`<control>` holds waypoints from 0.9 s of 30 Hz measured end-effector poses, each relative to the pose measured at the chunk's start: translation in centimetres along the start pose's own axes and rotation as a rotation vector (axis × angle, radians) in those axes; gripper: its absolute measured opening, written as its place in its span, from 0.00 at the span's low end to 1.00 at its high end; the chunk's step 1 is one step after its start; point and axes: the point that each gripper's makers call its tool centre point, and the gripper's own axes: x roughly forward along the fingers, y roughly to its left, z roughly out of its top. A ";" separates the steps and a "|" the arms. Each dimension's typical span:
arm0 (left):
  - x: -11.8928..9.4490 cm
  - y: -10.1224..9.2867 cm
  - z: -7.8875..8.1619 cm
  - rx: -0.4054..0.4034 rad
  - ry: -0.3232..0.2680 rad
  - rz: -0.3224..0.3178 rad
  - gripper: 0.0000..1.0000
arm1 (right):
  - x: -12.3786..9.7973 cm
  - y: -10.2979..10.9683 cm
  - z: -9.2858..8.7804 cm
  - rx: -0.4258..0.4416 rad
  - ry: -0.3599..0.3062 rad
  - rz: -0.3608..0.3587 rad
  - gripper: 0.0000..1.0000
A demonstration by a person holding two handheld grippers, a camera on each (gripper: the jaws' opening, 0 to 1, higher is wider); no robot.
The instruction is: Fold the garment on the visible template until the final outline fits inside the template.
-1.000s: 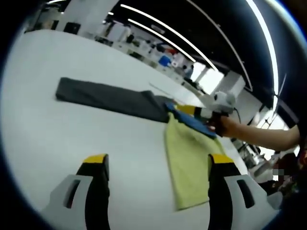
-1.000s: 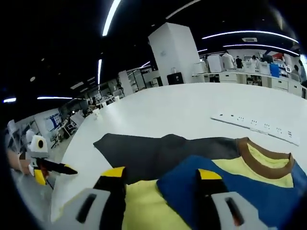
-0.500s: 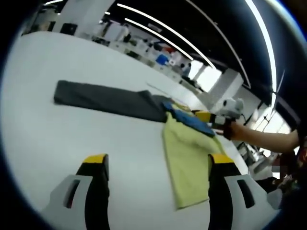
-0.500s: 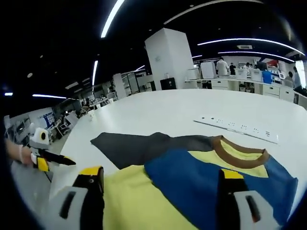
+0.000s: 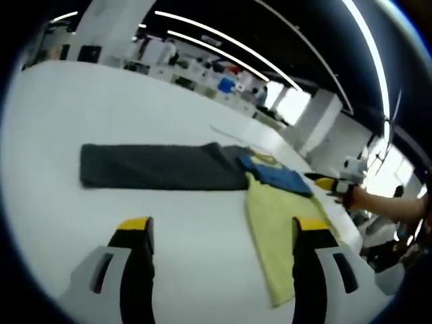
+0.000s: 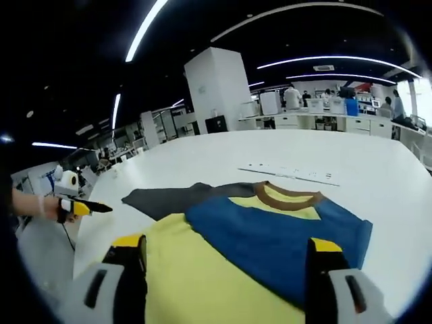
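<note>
A garment lies flat on the white table [image 5: 101,108]: a dark grey sleeve [image 5: 162,167] stretches left, a blue panel [image 5: 273,177] sits by the collar, and a yellow part [image 5: 280,223] runs toward me. My left gripper [image 5: 223,229] is open above bare table, just short of the garment. In the right gripper view the blue panel [image 6: 270,233] lies over the yellow part [image 6: 196,270], with a brown collar [image 6: 287,197] and the grey sleeve [image 6: 169,199] behind. My right gripper [image 6: 226,246] hangs open over the garment, holding nothing. The right gripper [image 5: 334,183] also shows off the garment's right side.
A white power strip [image 6: 290,172] lies on the table beyond the collar. The left gripper [image 6: 77,207], held by a hand, shows at the table's left edge. Benches, shelves and people stand in the far background [image 6: 324,108].
The right gripper's jaws have spread and it has drawn back from the garment, leaving the blue panel lying over the yellow part. The left view has shifted slightly.
</note>
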 end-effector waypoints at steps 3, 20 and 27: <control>0.1 1.1 0.6 0.039 0.009 0.033 0.78 | -1.9 -0.8 -0.6 0.017 -0.008 -0.026 0.99; -0.4 11.8 6.7 0.100 -0.063 0.372 0.65 | -7.4 -3.1 -2.3 0.072 -0.033 -0.113 0.96; -0.5 14.6 5.7 0.052 -0.037 0.439 0.55 | -8.7 -2.7 -2.3 0.096 -0.062 -0.136 0.95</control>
